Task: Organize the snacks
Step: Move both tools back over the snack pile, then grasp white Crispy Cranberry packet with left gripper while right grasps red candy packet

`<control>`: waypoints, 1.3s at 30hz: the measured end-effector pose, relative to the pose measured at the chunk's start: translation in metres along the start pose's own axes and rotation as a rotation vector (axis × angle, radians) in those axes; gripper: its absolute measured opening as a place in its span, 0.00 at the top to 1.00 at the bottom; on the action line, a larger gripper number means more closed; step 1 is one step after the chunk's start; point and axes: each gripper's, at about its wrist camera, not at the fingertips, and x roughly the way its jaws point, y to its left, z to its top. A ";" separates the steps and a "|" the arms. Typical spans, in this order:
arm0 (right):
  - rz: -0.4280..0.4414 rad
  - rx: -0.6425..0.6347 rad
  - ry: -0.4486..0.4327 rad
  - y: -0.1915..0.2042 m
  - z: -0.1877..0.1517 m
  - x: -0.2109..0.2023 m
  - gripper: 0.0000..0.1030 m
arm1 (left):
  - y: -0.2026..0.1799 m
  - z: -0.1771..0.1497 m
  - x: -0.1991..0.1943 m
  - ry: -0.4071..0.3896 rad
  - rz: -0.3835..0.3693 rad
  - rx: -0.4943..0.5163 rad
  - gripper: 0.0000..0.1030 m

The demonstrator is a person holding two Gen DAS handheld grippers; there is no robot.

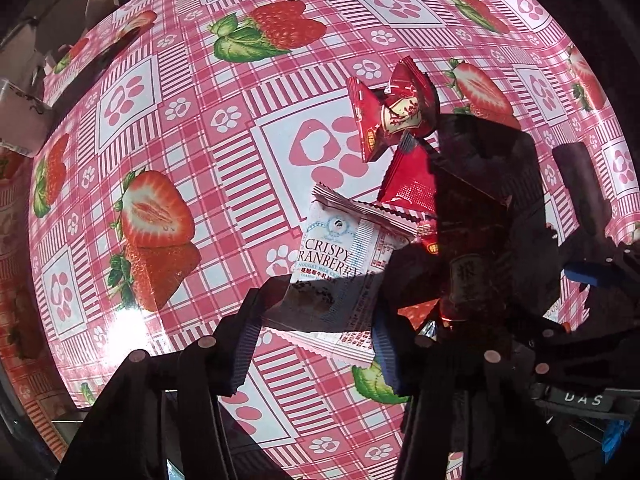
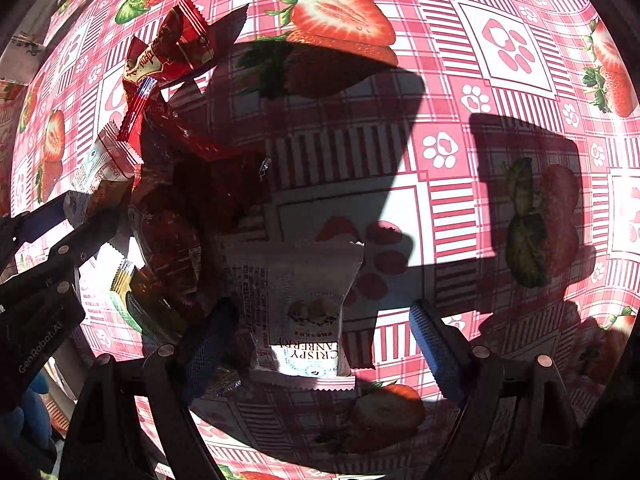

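Snacks are lying in a loose heap on the bench [image 1: 168,92], which is wearing a pink checked cloth printed with strawberries and paw prints. In the left wrist view, a white cranberry nougat packet [image 1: 340,256] is sitting between the jaws of the left gripper [image 1: 316,344]. Those jaws are standing at a middling width with the ribbed pads at the packet's two edges; whether they are pressing on it cannot be told. At about one o'clock from that packet, red wrappers [image 1: 396,108] are leaning on one another, and a dark red pouch [image 1: 464,272] is lying in shadow at three o'clock.

In the right wrist view, a second white nougat packet [image 2: 296,292] is lying upside down between the jaws of the right gripper [image 2: 320,344]. These jaws are standing wide, well clear of the packet on the right side. The heap of red wrappers [image 2: 176,52] is sitting at ten o'clock, half in shadow, touching the first white packet [image 2: 102,164].
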 end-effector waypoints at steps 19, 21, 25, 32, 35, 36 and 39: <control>0.167 -0.044 -0.084 0.026 -0.008 -0.028 0.14 | 0.021 -0.080 0.000 0.063 0.051 -0.126 0.26; 0.174 -0.052 -0.062 0.038 -0.006 -0.020 0.25 | 0.026 -0.075 0.001 0.060 0.043 -0.138 0.25; 0.124 -0.089 -0.063 0.050 -0.004 -0.008 0.68 | 0.020 -0.069 0.006 0.062 0.034 -0.141 0.25; 0.147 -0.108 -0.079 0.057 -0.008 -0.028 0.68 | -0.012 -0.089 -0.004 0.057 0.006 -0.099 0.59; 0.163 -0.104 -0.095 0.048 -0.020 -0.043 0.68 | -0.019 -0.106 -0.006 0.069 -0.010 -0.110 0.59; 0.171 -0.100 -0.098 0.045 -0.027 -0.045 0.68 | -0.021 -0.111 -0.006 0.076 -0.015 -0.109 0.59; 0.201 -0.083 -0.101 0.024 -0.037 -0.054 0.68 | -0.030 -0.131 -0.005 0.099 -0.021 -0.085 0.59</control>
